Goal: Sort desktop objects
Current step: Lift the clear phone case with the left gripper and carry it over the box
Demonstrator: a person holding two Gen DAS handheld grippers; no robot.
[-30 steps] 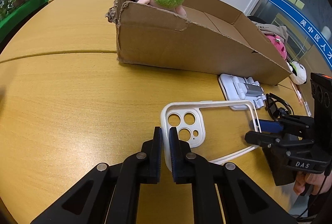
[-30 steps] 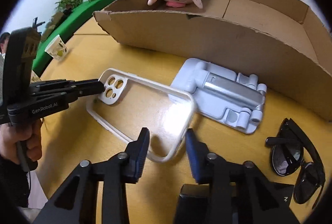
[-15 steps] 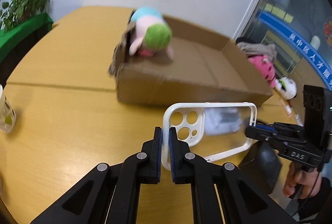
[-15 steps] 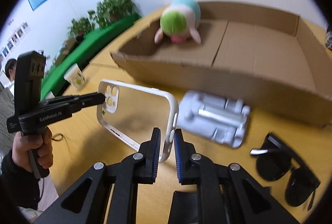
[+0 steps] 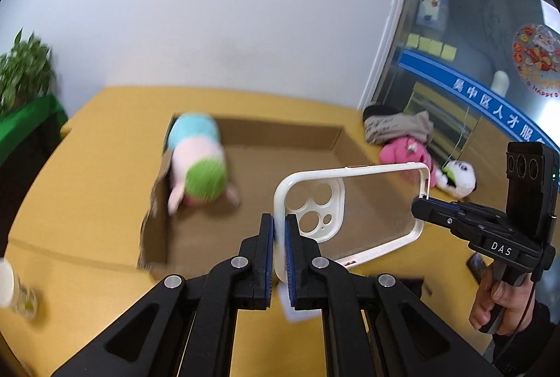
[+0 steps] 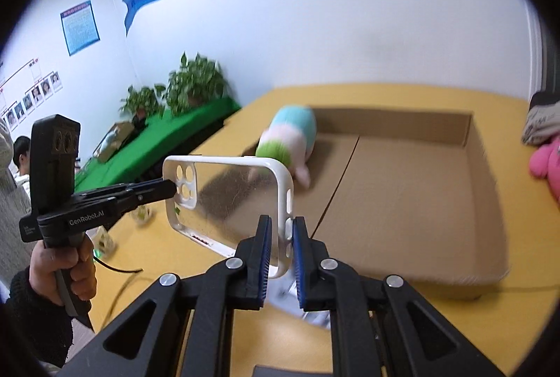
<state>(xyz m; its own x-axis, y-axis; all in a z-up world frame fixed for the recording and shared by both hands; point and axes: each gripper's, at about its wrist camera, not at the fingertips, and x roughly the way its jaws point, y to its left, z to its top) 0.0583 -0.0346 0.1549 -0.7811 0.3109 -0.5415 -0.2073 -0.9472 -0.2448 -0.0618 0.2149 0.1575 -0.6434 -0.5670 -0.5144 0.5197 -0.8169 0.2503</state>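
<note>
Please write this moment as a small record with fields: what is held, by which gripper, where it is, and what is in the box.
held object: phone case, clear back, white rim
left gripper: shut on camera-hole end of the case
right gripper: shut on opposite end of the case
position of case: in the air, over the cardboard box
inside the box: plush toy at its left end
outside the box: pink plush on the table

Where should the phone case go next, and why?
Probably forward and down into the cardboard box. Both tools, left and right, pinch the phone case in the air just in front of the box, where only a plush toy sits at the far left, leaving bare floor.
</note>
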